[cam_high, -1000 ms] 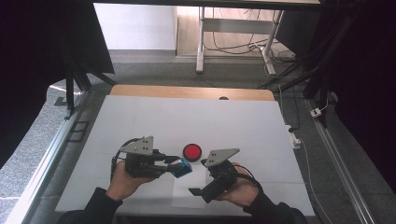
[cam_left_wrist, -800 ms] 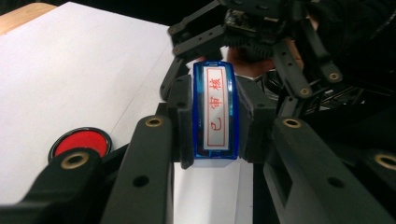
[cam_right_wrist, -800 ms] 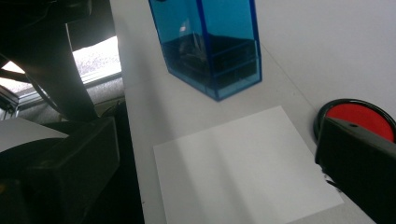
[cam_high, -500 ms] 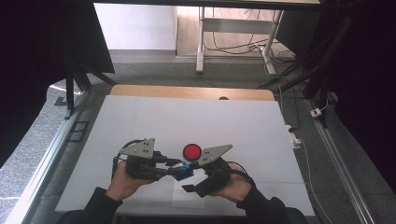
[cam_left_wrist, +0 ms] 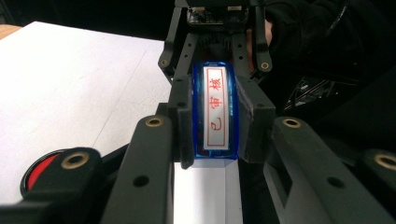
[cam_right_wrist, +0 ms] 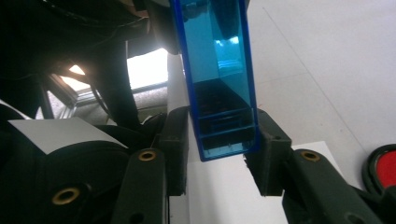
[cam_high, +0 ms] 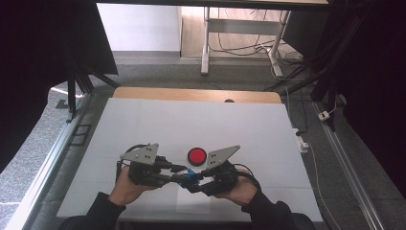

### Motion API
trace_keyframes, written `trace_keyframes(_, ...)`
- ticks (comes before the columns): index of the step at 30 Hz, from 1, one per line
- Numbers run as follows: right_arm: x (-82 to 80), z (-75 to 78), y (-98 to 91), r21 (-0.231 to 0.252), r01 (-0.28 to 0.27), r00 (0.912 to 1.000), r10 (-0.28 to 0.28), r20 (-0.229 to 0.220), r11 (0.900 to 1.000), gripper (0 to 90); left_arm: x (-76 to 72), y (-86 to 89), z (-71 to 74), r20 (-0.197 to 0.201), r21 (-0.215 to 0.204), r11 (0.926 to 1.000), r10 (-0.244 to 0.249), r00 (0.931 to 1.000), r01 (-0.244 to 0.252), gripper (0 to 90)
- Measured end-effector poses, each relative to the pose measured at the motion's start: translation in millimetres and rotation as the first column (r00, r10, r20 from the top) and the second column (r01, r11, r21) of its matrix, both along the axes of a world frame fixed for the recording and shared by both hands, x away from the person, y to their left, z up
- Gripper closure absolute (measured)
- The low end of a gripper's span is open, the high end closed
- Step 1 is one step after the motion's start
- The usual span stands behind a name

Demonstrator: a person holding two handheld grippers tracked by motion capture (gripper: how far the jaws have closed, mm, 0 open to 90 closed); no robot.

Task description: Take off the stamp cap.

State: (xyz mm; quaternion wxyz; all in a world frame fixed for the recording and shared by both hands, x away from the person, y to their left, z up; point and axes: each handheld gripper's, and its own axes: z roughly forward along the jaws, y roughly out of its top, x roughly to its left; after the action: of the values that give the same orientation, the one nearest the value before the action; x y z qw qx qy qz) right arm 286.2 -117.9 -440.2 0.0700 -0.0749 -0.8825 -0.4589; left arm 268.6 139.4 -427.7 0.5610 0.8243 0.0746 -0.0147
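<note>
Hiding blue stamp (cam_high: 190, 174) ends: both claws.

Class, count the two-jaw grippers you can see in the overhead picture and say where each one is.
2. The left gripper is near the table's front edge, left of centre; the right gripper faces it from the right. Both grip the blue stamp between them, just in front of the red ink pad.

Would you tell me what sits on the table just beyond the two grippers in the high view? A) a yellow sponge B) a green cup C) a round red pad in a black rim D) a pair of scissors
C: a round red pad in a black rim lies on the white table, just past the left gripper and right gripper, which meet on the blue stamp.
</note>
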Motion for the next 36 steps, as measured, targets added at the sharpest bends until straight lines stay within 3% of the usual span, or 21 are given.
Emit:
trace_keyframes(11,0.8,1.7,-1.0,0.019,-0.025,0.9988,0.026,-0.041,0.9995,68.4,-1.0,1.7,-0.2,0.031,-0.026,0.9992,-0.029,0.9991,0.030,70.5)
trace_keyframes(17,3.0,1.2,-1.0,0.017,0.008,0.9930,-0.006,-0.118,0.9998,68.8,-3.4,1.8,1.9,0.058,-0.017,0.9998,-0.012,0.9983,0.013,70.6)
trace_keyframes(19,4.9,-1.2,-1.5,0.016,0.033,0.9839,-0.030,-0.176,0.9993,68.9,-4.7,1.6,2.5,0.075,-0.010,0.9999,-0.003,0.9972,0.003,70.7)
trace_keyframes(21,5.0,-2.1,-1.4,0.019,0.035,0.9824,-0.030,-0.184,0.9992,68.9,-5.1,0.9,3.0,0.077,0.000,1.0000,-0.004,0.9970,0.004,70.7)
trace_keyframes(26,1.9,0.4,-0.9,-0.006,0.015,0.9922,-0.016,-0.123,0.9999,68.9,-4.3,0.7,2.8,0.065,0.001,0.9998,-0.020,0.9977,0.020,70.6)
trace_keyframes(27,-0.7,1.6,-0.1,-0.023,0.004,0.9960,-0.006,-0.090,0.9997,69.0,-4.5,0.5,3.0,0.066,0.004,0.9997,-0.023,0.9976,0.023,70.6)
trace_keyframes(30,-2.1,1.8,0.0,-0.033,-0.009,0.9980,0.007,-0.062,0.9994,68.9,-3.9,1.4,3.2,0.055,-0.003,0.9996,-0.026,0.9981,0.027,70.6)
trace_keyframes(32,-3.0,1.1,-0.4,-0.067,-0.023,0.9994,0.021,-0.026,0.9975,68.9,-2.7,4.3,3.6,0.046,-0.022,0.9995,-0.022,0.9987,0.023,70.6)
trace_keyframes(36,-4.4,2.2,-5.0,-0.057,-0.016,0.9991,0.018,0.038,0.9982,68.8,-2.8,5.4,3.7,0.039,-0.010,0.9999,-0.002,0.9992,0.002,70.6)
